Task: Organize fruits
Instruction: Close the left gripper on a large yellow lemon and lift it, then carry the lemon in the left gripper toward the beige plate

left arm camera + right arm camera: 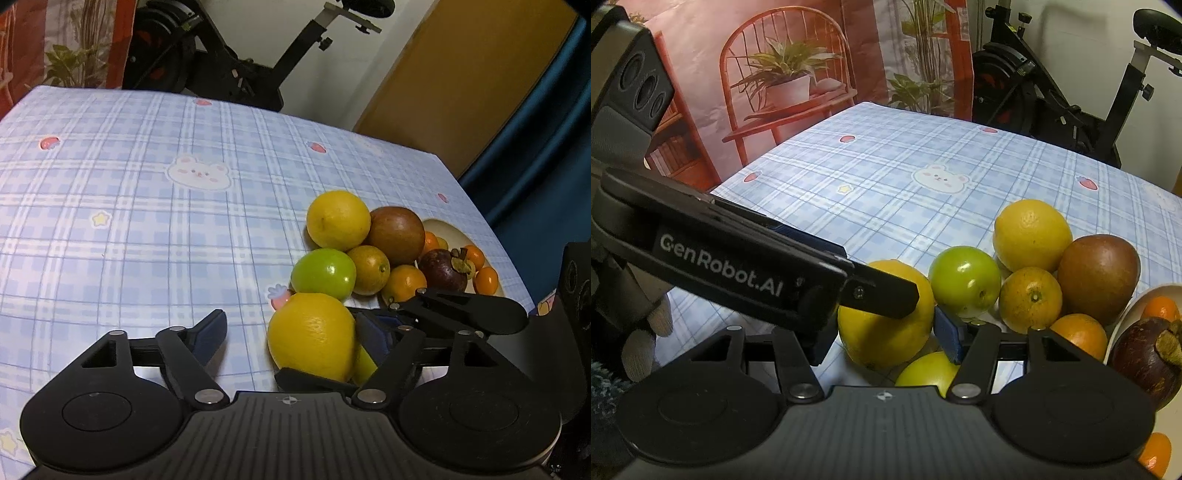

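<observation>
Lemon (312,336): lower centre, on cloth, hard against right-hand pad of wide, empty left gripper (291,332). Right gripper (886,332): pads narrowly flanking same lemon, contact unclear. Plate (439,227) at right.

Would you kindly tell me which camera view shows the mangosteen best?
The left wrist view: the mangosteen sits whole in the white bowl, calyx visible. In the right wrist view it lies at the right edge, partly behind the gripper body.
</observation>
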Demonstrator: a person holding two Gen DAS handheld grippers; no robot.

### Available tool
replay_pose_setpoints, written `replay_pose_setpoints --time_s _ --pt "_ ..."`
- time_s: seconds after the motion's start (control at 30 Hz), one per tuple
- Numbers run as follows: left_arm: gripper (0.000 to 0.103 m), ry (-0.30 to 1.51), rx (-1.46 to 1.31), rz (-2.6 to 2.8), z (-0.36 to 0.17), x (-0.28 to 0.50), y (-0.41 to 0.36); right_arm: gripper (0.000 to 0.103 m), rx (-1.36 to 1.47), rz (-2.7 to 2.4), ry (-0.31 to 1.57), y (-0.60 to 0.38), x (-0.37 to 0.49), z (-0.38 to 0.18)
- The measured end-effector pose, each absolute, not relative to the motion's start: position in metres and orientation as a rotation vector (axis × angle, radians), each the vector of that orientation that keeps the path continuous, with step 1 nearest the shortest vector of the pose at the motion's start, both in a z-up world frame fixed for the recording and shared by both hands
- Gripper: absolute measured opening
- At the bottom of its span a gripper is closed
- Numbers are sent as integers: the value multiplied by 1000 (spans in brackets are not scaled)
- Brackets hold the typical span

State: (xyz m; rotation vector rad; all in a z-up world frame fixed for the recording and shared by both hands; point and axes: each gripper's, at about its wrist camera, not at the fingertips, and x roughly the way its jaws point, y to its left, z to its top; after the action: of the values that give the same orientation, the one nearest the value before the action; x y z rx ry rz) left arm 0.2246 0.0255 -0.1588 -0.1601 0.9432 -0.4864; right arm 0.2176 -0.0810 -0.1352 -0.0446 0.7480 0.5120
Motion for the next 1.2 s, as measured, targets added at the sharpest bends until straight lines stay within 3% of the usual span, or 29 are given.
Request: replay_pose_setpoints --time_s 0.07,0.17,0.3,0.73,1.2 --pt "90 954 -157 -481 -162 225 24 60 -48 512 749 -81 218 -136" --pt "89 955 -159 -485 -167 223 22 59 -42 511 750 -82 218 -137" --pt "60 922 -165 -538 -165 215 18 59 -37 505 740 -82 217 -138" --pt "60 825 -121 -522 -132 198 6 58 19 507 655 -90 198 -118" --pt "59 796 50 -691 -91 224 -102 58 162 360 539 -171 180 -89"
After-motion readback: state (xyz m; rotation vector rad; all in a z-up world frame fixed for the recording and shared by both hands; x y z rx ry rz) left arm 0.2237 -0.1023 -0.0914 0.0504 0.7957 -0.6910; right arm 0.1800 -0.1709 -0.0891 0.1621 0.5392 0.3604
